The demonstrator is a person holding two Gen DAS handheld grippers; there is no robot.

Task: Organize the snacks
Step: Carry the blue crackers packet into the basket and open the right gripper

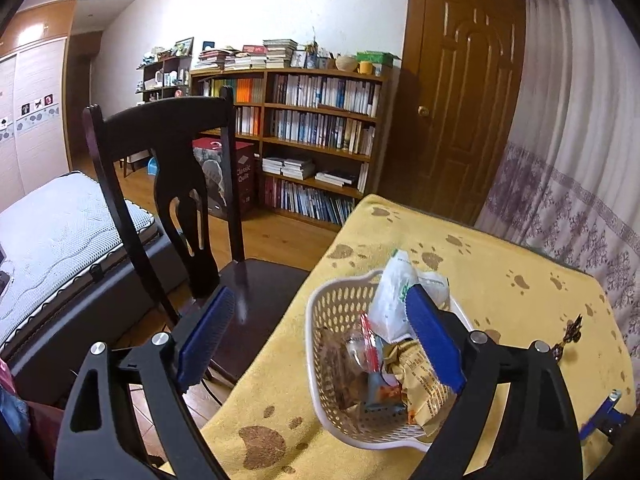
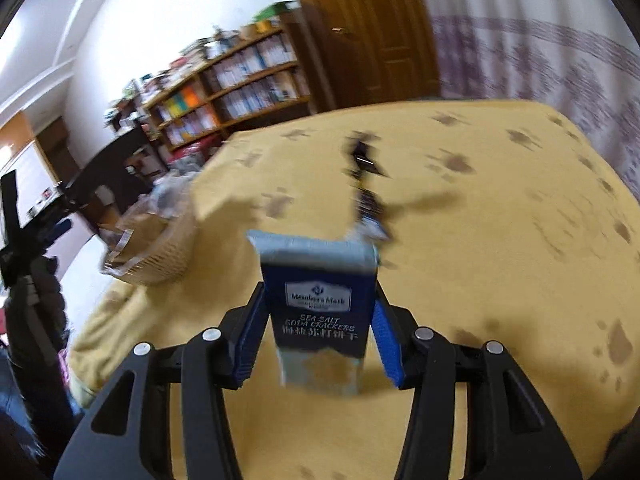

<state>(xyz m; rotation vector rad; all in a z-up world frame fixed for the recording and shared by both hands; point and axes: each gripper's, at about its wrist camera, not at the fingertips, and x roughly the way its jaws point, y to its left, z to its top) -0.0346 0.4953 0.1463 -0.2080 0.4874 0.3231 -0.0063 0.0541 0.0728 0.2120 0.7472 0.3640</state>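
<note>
A white perforated basket [image 1: 320, 364] stands on the yellow paw-print cloth [image 1: 500, 280] near the table's left edge. It holds several snacks, among them a white packet with green print [image 1: 390, 304], a yellow packet [image 1: 424, 392] and a red-and-clear wrapper [image 1: 366, 346]. My left gripper [image 1: 318, 300] is wide open above the basket, its right pad over the snacks and its left pad outside the rim. My right gripper [image 2: 320, 320] is shut on a blue sea salt soda crackers packet [image 2: 320, 268], held upright above the cloth [image 2: 480, 240]. The basket [image 2: 156, 252] shows blurred at the left.
A dark wooden chair [image 1: 172, 184] stands close against the table's left side, with a bed [image 1: 60, 240] beyond it. A small dark ornament [image 1: 572, 330] [image 2: 362, 160] lies on the cloth. Behind are a bookshelf [image 1: 320, 136], a door [image 1: 460, 100] and curtains [image 1: 580, 140]. A person's dark sleeve [image 2: 36, 300] is at far left.
</note>
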